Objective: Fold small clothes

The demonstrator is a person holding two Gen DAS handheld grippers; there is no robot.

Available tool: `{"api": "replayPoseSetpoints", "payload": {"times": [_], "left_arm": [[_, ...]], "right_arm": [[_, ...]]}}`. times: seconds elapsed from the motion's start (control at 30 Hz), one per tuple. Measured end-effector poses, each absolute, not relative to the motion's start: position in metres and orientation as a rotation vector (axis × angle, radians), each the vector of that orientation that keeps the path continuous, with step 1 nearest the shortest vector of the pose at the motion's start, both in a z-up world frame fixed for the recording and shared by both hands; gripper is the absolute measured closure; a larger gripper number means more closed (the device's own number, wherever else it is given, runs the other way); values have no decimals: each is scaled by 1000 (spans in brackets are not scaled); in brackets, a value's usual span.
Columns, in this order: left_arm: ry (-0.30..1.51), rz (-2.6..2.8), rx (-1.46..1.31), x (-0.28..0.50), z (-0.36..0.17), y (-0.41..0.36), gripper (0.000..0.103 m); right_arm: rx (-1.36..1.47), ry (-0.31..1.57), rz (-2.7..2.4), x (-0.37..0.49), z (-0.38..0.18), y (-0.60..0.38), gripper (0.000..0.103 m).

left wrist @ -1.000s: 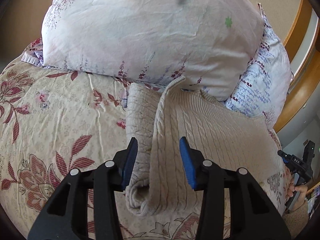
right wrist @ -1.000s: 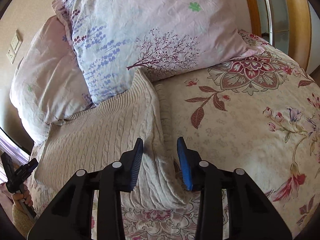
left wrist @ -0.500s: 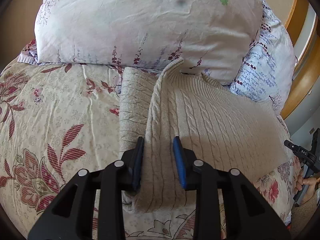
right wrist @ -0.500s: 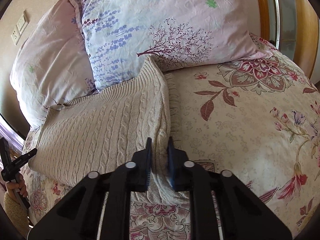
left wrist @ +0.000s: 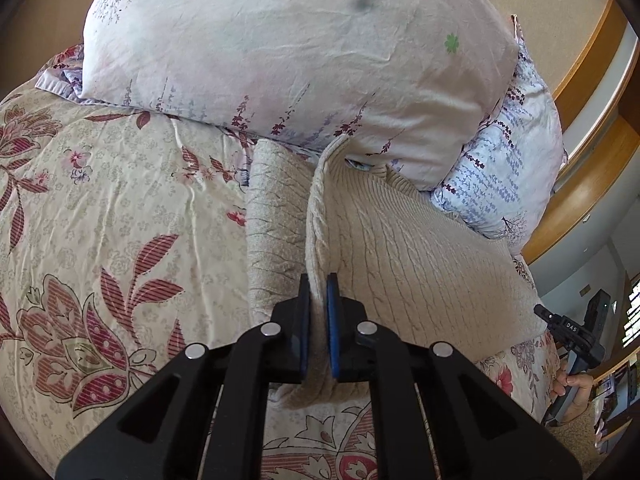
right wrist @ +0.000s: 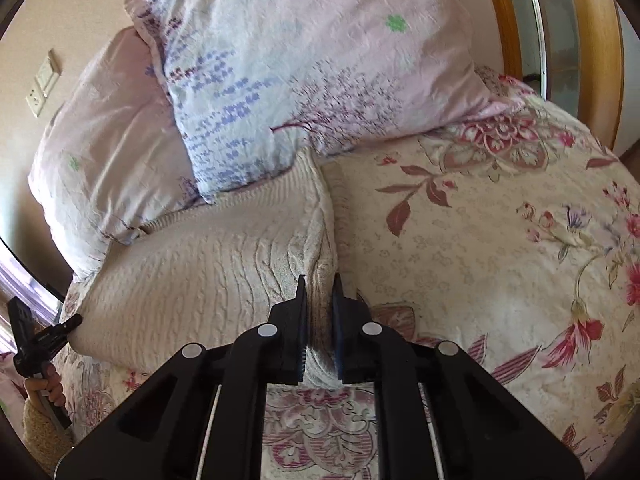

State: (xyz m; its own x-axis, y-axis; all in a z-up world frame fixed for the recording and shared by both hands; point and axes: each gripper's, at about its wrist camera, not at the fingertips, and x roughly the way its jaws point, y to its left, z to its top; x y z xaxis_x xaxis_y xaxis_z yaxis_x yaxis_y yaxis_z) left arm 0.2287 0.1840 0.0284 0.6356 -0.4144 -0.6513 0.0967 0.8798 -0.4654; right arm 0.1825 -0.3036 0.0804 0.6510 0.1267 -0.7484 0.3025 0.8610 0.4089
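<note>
A cream cable-knit sweater [left wrist: 416,264] lies on the floral bedspread [left wrist: 100,216] with its far end against the pillows. My left gripper [left wrist: 318,284] is shut on the sweater's left edge, near its front corner, and the edge stands up as a ridge. A folded sleeve [left wrist: 272,232] lies flat to the left of that ridge. In the right wrist view the sweater [right wrist: 200,272] spreads to the left. My right gripper [right wrist: 319,286] is shut on its right edge, which bunches between the pads.
Two floral pillows [left wrist: 288,52] [right wrist: 304,72] lean at the head of the bed. A wooden frame [left wrist: 592,168] runs along the right side. The other hand-held gripper shows at each view's edge [left wrist: 572,332] [right wrist: 36,340].
Both grippers went from open, straddling the sweater's side edges, to shut on them. The pinched edges have risen slightly off the bedspread.
</note>
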Motion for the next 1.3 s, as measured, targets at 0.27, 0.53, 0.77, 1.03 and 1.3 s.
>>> {"api": "replayPoseSetpoints", "payload": {"times": [0.27,0.53,0.77,1.03,1.3], "left_arm": [[838,-297,-398,227,25,187,96],[868,-289,-400,229,10,184,95],[778,-280,-361,216,33,178,65],[712,-344,-201,219,54,126,38],[826,-314,-194,234,22,119,38]], "right_arm": [[553,863,-131,174,79,-303,93],[579,913,-171,185,59,-310,92],[520,818,-201,174,88,-306,72],[405,807,-39,208,101,-262,61],[323,971,-63,242,65,-246,43]]}}
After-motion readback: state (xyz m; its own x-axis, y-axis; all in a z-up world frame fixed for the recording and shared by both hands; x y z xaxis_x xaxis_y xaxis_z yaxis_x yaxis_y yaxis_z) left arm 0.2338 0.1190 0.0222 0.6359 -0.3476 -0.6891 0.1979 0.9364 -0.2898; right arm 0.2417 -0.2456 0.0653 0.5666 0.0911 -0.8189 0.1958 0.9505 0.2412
